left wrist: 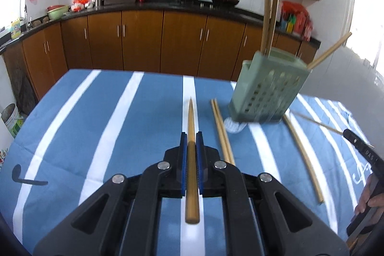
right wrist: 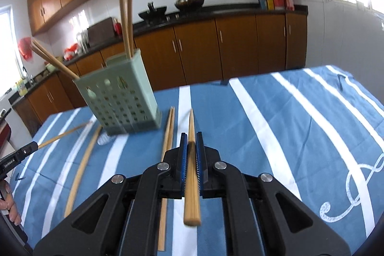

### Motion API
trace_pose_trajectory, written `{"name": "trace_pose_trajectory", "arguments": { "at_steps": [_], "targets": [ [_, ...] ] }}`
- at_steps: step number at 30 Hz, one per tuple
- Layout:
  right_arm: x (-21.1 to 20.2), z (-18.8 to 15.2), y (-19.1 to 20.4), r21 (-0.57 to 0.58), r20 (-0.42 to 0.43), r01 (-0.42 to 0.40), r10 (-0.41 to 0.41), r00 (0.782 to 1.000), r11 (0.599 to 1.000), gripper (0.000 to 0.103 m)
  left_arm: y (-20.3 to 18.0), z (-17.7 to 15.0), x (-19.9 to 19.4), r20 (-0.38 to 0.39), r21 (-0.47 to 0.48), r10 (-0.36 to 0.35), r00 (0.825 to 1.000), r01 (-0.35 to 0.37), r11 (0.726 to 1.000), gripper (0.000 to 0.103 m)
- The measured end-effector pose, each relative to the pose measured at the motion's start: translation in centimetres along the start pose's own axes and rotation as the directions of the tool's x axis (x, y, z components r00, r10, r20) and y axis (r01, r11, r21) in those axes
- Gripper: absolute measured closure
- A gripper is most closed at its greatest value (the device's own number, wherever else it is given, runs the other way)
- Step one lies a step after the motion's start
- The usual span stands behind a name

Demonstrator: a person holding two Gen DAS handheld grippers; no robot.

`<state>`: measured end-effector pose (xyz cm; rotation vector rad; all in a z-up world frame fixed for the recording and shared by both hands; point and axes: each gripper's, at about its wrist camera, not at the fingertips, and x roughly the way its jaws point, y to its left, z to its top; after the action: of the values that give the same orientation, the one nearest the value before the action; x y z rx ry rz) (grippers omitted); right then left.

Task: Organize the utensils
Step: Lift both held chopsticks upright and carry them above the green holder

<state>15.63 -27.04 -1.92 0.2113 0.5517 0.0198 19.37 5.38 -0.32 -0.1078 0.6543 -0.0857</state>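
Observation:
My left gripper (left wrist: 191,136) is shut on a wooden chopstick (left wrist: 191,121) that points forward above the cloth. My right gripper (right wrist: 191,136) is shut on another wooden chopstick (right wrist: 191,126). A green perforated utensil holder (left wrist: 266,90) stands ahead to the right in the left wrist view and ahead to the left in the right wrist view (right wrist: 120,102). Several chopsticks stand in it. A pair of chopsticks (left wrist: 222,131) lies on the cloth beside the holder, also seen in the right wrist view (right wrist: 168,133). A single chopstick (left wrist: 303,155) lies on its other side.
The table carries a blue cloth with white stripes (left wrist: 108,124). The other gripper shows at the right edge of the left wrist view (left wrist: 360,150) and at the left edge of the right wrist view (right wrist: 19,152). Kitchen cabinets (left wrist: 144,40) stand behind the table.

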Motion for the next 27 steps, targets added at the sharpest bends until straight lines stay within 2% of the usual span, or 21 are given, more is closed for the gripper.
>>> {"name": "trace_pose_trajectory", "arguments": {
  "at_steps": [9,17,21,27],
  "targets": [
    [-0.4,0.4,0.2,0.002,0.029,-0.008,0.008,1.000,1.000,0.095,-0.3,1.7,-1.8,0.066,0.001,-0.012,0.998,0.012,1.000,0.095],
    [-3.1,3.4,1.0,0.020,0.152,-0.071,0.067,0.986,0.997,0.095,-0.5,4.1,-4.6,0.154,0.003,-0.054,0.987,0.054,0.999,0.095],
    [-5.0,5.4,2.0,0.002,0.218,-0.109,0.106,0.970,0.994,0.095,-0.9,5.4,-6.6,0.204,0.015,-0.093,0.975,0.092,0.996,0.095],
    [-7.9,8.2,3.5,-0.027,0.314,-0.186,0.185,0.931,0.982,0.095,-2.2,7.2,-9.2,0.271,0.031,-0.149,0.951,0.146,0.989,0.095]
  ]
}}
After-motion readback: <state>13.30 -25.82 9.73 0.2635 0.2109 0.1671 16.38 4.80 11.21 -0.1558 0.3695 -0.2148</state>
